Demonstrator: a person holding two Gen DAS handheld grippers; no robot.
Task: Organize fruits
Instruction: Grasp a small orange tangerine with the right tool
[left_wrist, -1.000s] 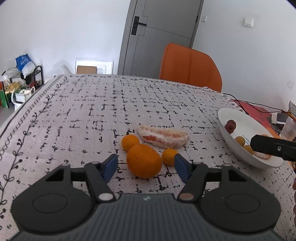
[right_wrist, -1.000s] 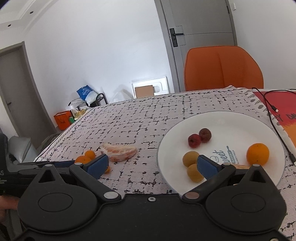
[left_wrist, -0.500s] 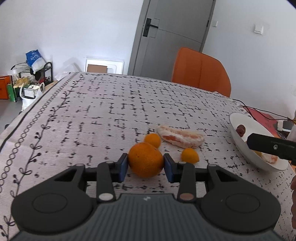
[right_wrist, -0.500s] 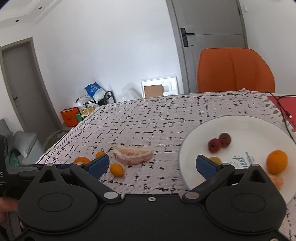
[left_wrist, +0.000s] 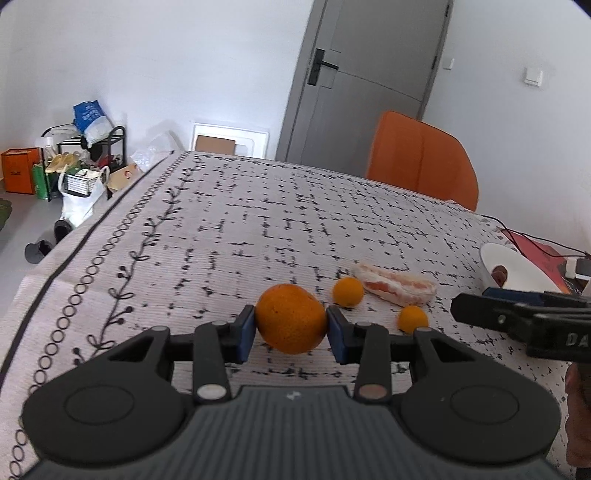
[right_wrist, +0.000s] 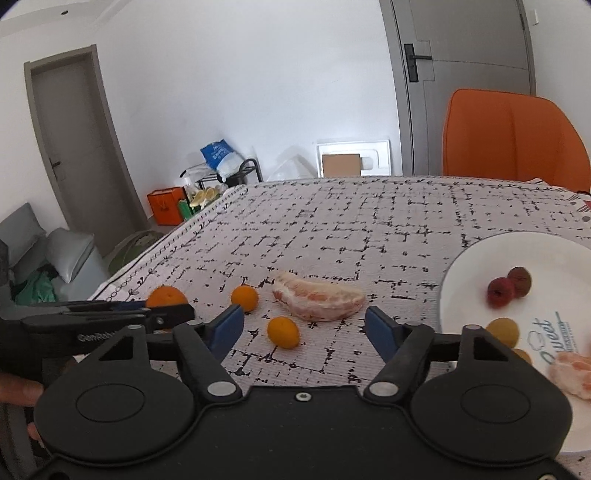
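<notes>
1. At the lower centre of the left wrist view, the left gripper (left_wrist: 291, 332) is clamped on a large orange (left_wrist: 291, 318), both blue pads pressed against its sides. The fruit is round, with a dimpled, deep orange skin.
2. In the right wrist view the right gripper (right_wrist: 304, 325) fills the lower frame. Its jaws have just been closing but stand apart, pressing on nothing; a small kumquat (right_wrist: 283, 332) lies on the cloth in the gap between them.
3. A second small kumquat (right_wrist: 244, 297) sits just beyond the left pad, left of centre.
4. Behind them, near the middle of the frame, lies a peeled pomelo segment (right_wrist: 318, 300), pale pink with white pith, curved like a wedge.
5. At the right edge a white plate (right_wrist: 465, 273) holds two dark red fruits (right_wrist: 509, 286), yellowish fruits (right_wrist: 502, 331) and a peeled citrus piece (right_wrist: 570, 373). The printed word "Sweet" can be read on it.
6. At lower left the other tool's black arm crosses in front of the large orange, half hiding it; its white lettering is too blurred to read.
7. Everything rests on a tablecloth (right_wrist: 369, 221) with a black broken-grid pattern.
8. Farther back, an orange chair (right_wrist: 513, 140) stands at upper right, with a grey door (right_wrist: 465, 74) behind it.
</notes>
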